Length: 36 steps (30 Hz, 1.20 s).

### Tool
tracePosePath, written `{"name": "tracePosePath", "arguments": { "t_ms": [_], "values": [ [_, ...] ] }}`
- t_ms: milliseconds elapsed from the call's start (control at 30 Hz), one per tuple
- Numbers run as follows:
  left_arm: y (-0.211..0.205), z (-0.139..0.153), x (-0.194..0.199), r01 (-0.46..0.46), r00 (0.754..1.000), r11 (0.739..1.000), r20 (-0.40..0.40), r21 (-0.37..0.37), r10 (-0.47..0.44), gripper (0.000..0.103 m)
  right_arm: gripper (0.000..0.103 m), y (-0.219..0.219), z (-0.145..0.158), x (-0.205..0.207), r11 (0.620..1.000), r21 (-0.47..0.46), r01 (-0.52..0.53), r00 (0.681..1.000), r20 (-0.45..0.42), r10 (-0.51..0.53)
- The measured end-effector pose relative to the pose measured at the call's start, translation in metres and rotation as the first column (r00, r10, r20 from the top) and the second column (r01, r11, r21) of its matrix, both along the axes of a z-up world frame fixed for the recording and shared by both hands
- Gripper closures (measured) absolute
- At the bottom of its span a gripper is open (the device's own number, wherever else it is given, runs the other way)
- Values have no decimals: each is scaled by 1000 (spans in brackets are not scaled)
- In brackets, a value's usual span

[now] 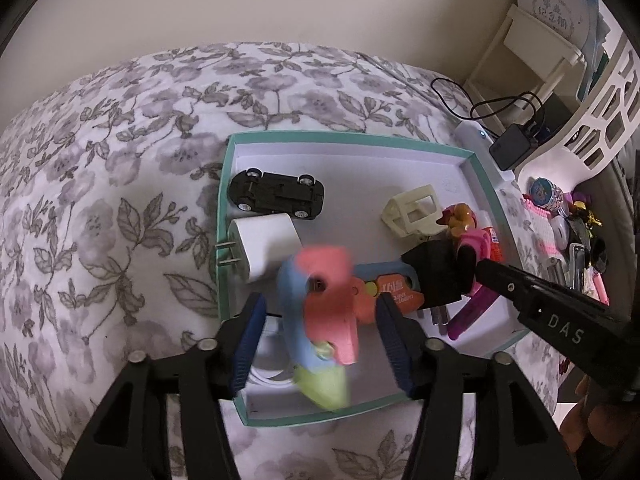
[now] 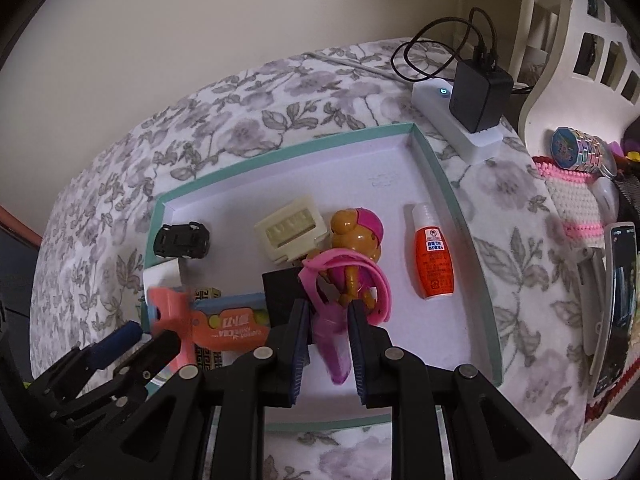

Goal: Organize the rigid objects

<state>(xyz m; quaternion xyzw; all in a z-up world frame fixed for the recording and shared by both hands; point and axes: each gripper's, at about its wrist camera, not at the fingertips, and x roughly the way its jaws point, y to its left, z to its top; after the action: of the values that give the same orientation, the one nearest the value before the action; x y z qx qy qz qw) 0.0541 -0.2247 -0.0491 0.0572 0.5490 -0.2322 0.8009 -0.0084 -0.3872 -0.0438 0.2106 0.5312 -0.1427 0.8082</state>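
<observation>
A teal-rimmed white tray (image 1: 348, 136) (image 2: 280, 148) lies on a floral cover. My left gripper (image 1: 322, 344) is open low over its near-left part. A blurred pink, blue and green toy (image 1: 320, 312) sits between the blue pads, with a gap on each side. My right gripper (image 2: 329, 340) is shut on a purple translucent piece (image 2: 332, 356) just below a brown dog figure (image 2: 358, 240) with a pink cap. Whether that piece is part of the figure I cannot tell. A black toy car (image 1: 276, 196), a white plug (image 1: 264, 246) and an orange toy knife (image 1: 394, 292) also lie in the tray.
In the tray are also a cream plastic part (image 2: 290, 232), a black block (image 2: 280, 292) and an orange bottle (image 2: 436, 264). Beyond its far right corner stands a power strip with a black adapter (image 2: 480, 96). A white basket (image 2: 580, 40), a watch (image 2: 576, 148) and a phone (image 2: 614, 312) crowd the right.
</observation>
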Motion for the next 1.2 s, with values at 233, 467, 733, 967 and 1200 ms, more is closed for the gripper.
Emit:
{"name": "tracePosePath", "arguments": {
  "t_ms": [233,467,733,967,1200],
  "values": [
    [16,11,4,-59,998,998,36,5,58,43,81,7,4,-3,1000,-20,-7,1000,11,7],
    [46,18,9,-147,985,988,103,39,142,13,76,19,7,-7,999,-44,-31,999,20,32],
    [76,27,12,-210,965,976,173,60,197,6,33,34,14,-8,997,-59,-47,997,64,50],
    [89,29,12,-221,965,975,154,34,213,6,0,45,24,-8,993,-100,-58,992,102,68],
    [95,34,8,-222,964,975,155,32,215,6,0,54,30,-10,988,-139,-65,989,119,82]
  ]
}}
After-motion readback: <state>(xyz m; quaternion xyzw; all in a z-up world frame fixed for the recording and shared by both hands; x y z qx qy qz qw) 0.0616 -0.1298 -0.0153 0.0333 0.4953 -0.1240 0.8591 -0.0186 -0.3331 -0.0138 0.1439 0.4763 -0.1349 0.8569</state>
